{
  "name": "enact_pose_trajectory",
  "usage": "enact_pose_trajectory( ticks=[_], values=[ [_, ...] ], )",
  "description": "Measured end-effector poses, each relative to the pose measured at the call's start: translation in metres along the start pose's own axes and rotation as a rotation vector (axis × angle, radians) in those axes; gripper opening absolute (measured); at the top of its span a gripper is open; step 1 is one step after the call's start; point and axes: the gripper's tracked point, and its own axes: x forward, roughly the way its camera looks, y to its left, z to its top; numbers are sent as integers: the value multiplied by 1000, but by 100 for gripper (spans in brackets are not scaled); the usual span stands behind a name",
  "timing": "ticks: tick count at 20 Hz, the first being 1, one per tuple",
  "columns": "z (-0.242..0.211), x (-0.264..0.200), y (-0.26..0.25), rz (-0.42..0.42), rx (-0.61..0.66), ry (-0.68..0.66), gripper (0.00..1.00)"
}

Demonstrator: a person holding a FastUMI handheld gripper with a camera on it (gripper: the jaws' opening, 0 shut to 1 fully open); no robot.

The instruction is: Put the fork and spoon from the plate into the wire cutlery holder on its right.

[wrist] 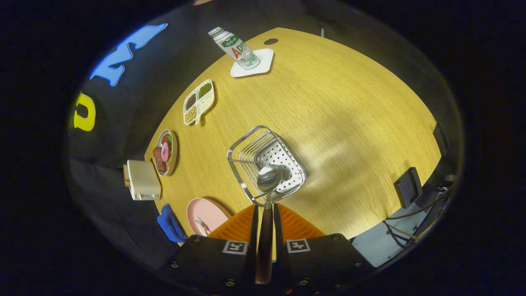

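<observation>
The claw [265,213] is clenched on the spoon [268,181]: both fingers press on the dark handle, which runs down between them. The lower end of the handle is cut off by the body of the claw, so its full length is not visible. The bowl of the spoon sticks out just ahead of the fingertips and lies over the near rim of the wire cutlery holder [267,162]. I cannot tell if the bowl touches the wire or hangs a little above it.

The holder stands near the middle of the table [349,123]. It has a perforated floor, and the spoon hides a part of it.

The pink plate [207,213] sits at the near left edge of the table, left of the holder. The claw cuts off its near side. The fork [202,224] lies on it, with the prongs pointing away; its handle is hidden behind the claw.

A blue cloth [170,224] hangs over the table edge beside the plate. Along the left edge stand a toaster [143,180], a plate of food [165,152] and a divided tray [199,102] with beans. At the far corner a bottle [235,47] stands on a white coaster [257,63]. An orange ribbed mat [294,226] is partly hidden under the fingers.
</observation>
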Motion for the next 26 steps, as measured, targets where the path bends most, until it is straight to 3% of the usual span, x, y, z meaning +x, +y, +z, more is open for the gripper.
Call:
enact_pose_trajectory(
  ticks=[2, 4, 5, 11, 17, 26],
  values=[
    [4, -5, 0, -4, 5, -9, 62],
    [3, -6, 2, 6, 18, -13, 73],
    [3, -10, 3, 9, 21, -14, 97],
    [-3, -16, 5, 3, 19, -44, 98],
    [-16, -26, 29, 51, 11, -55, 98],
    [-78, -23, 88, 138, -122, 12, 98]
  ],
)
